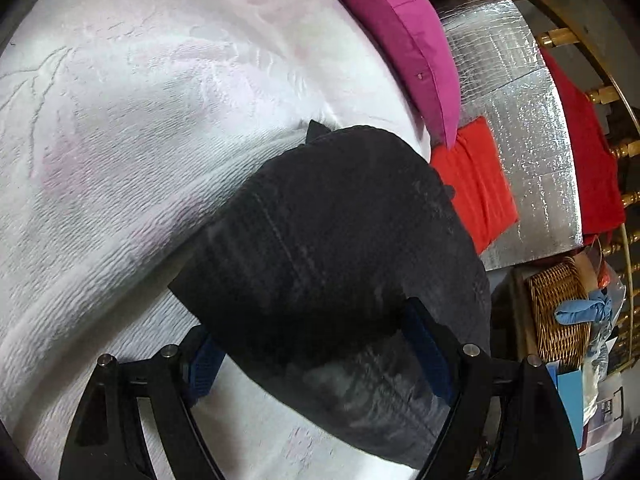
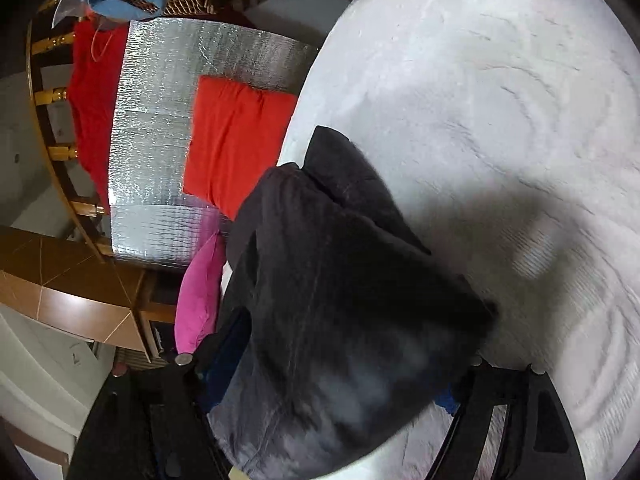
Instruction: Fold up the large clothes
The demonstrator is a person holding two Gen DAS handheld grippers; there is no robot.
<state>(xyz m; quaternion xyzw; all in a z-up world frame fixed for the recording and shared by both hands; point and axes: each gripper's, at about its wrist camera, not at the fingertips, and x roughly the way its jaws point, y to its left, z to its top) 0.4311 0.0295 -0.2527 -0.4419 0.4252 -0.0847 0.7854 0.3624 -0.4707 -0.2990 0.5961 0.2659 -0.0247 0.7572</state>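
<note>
A large black garment [image 1: 340, 240] lies folded in a thick bundle on the white textured bedspread [image 1: 140, 120]. My left gripper [image 1: 316, 364] stands open with the bundle's near end between its blue-padded fingers [image 1: 428, 352]. In the right wrist view the same black garment [image 2: 340, 300] fills the middle. My right gripper [image 2: 332, 376] also stands wide with the cloth between its fingers; its tips are mostly hidden by the fabric, and I cannot see whether they press on it.
A magenta pillow [image 1: 408, 40] and an orange-red cushion [image 1: 476, 184] lie beside the bedspread on a silver foil mat [image 1: 532, 140]. A red cloth [image 1: 584, 152] hangs on a wooden railing. A wicker basket [image 1: 556, 312] with a blue glove stands nearby. A wooden shelf [image 2: 72, 280] is at left.
</note>
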